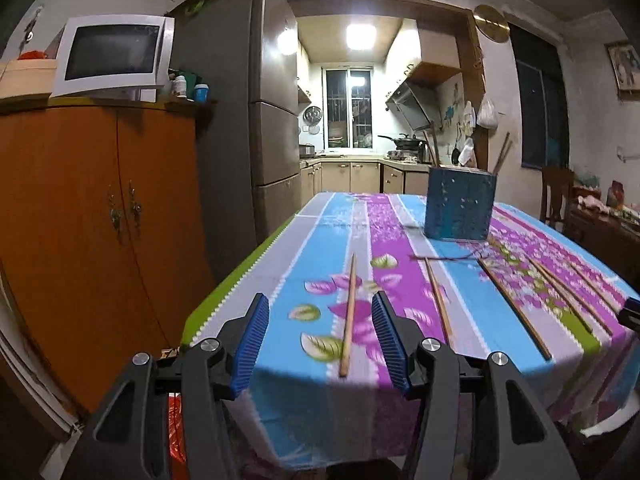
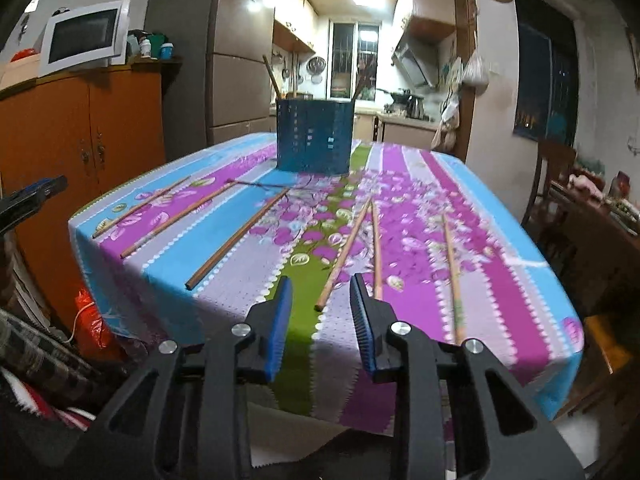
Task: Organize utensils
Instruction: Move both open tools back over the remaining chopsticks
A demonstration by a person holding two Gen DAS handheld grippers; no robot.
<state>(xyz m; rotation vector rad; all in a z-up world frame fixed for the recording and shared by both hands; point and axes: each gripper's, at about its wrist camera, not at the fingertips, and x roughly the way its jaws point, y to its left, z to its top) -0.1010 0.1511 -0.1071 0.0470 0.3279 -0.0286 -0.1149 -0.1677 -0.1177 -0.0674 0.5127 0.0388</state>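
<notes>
Several wooden chopsticks lie loose on the striped floral tablecloth. A blue perforated holder stands upright toward the far end, with a few chopsticks sticking out of it. My left gripper is open at the table's near edge. One chopstick lies on the cloth between its blue pads, untouched. My right gripper is open too, narrower, with the near end of another chopstick just beyond its tips. More chopsticks lie left and right of it.
An orange cabinet with a white microwave on top stands left of the table, beside a tall grey fridge. A wooden chair and a cluttered side table are at the right. A red bag lies on the floor.
</notes>
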